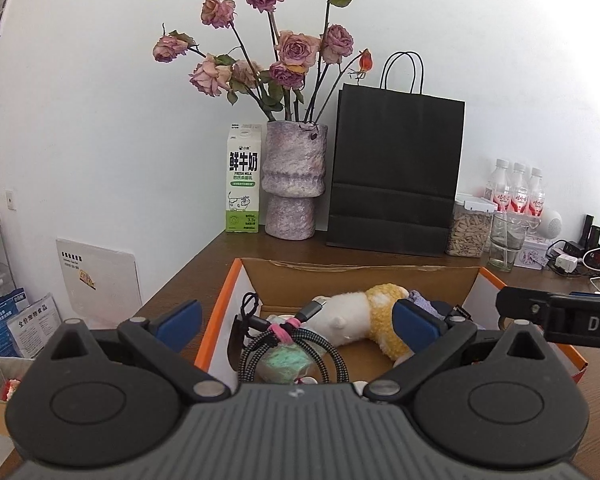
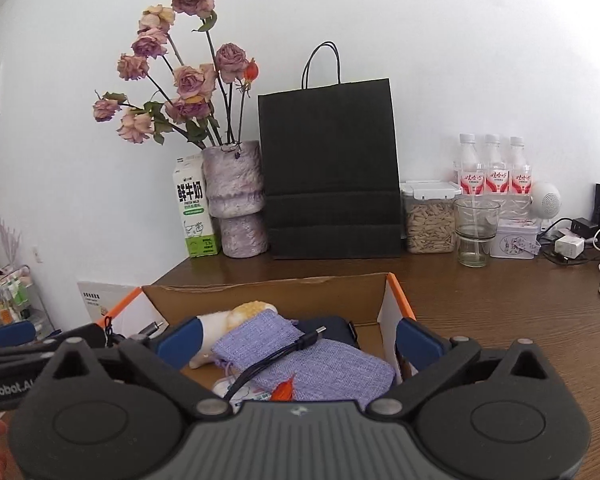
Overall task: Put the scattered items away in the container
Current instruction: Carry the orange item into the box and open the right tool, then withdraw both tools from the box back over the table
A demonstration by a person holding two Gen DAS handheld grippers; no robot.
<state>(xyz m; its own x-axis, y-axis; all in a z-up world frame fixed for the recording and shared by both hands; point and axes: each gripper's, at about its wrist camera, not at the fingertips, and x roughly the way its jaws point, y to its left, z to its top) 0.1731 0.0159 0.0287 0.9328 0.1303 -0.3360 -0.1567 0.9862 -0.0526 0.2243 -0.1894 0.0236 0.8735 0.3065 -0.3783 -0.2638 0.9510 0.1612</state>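
Now I hold both tongs wide and empty over the box [image 2: 396, 304]: left [image 1: 296, 320], right [image 2: 296, 338]; pouch [image 2: 300, 356] and cable [image 1: 288, 344] lie inside.

Left gripper [image 1: 296, 322]: grey ribbed housing, two round black discs, black linkage arms on silver pivot pins, blue pads [image 1: 180, 319]. Right gripper [image 2: 298, 338]: the same build, with blue pads [image 2: 418, 342]. White lettering "DA…" marks its black side bar in the left view; "…enRobot.AI" marks the left gripper's bar in the right view.
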